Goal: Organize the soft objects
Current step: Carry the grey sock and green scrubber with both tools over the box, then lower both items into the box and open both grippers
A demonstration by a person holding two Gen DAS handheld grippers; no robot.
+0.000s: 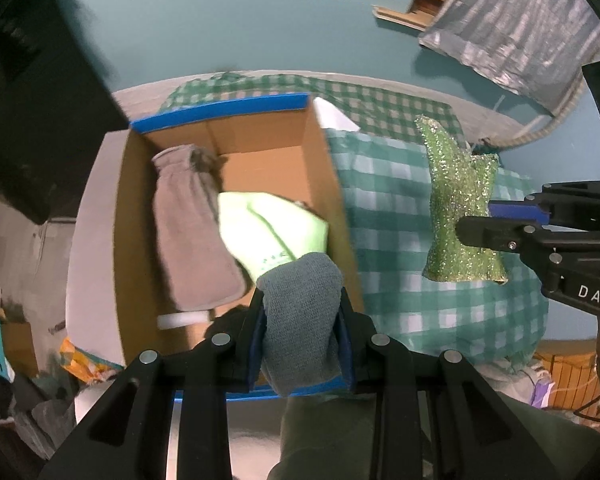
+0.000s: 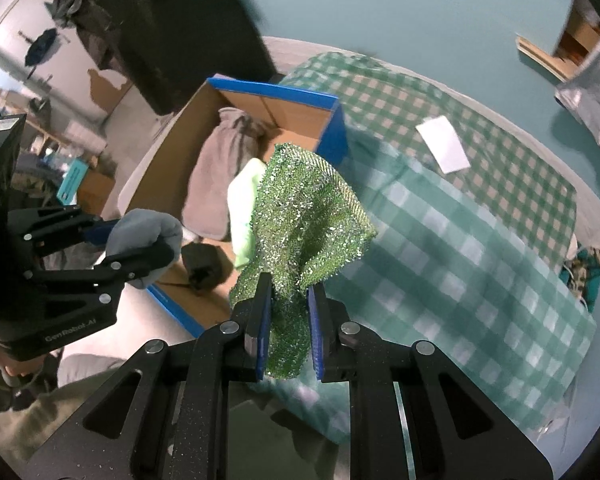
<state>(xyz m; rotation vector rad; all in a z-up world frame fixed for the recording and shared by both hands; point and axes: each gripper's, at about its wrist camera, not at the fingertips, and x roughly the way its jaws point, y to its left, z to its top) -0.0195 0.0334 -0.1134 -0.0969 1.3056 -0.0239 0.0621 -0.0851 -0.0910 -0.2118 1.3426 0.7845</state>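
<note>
Gray cloth sits pinched between the fingers of the left gripper, hanging over the near edge of the cardboard box. Sparkly green cloth is squeezed tight in the fingers of the right gripper, held up over the checked tablecloth just beside the box. Inside the box lie a tan cloth and a light green cloth, touching each other. The box has blue edges and stands on the desk. A white paper lies farther off on the tablecloth.
</note>
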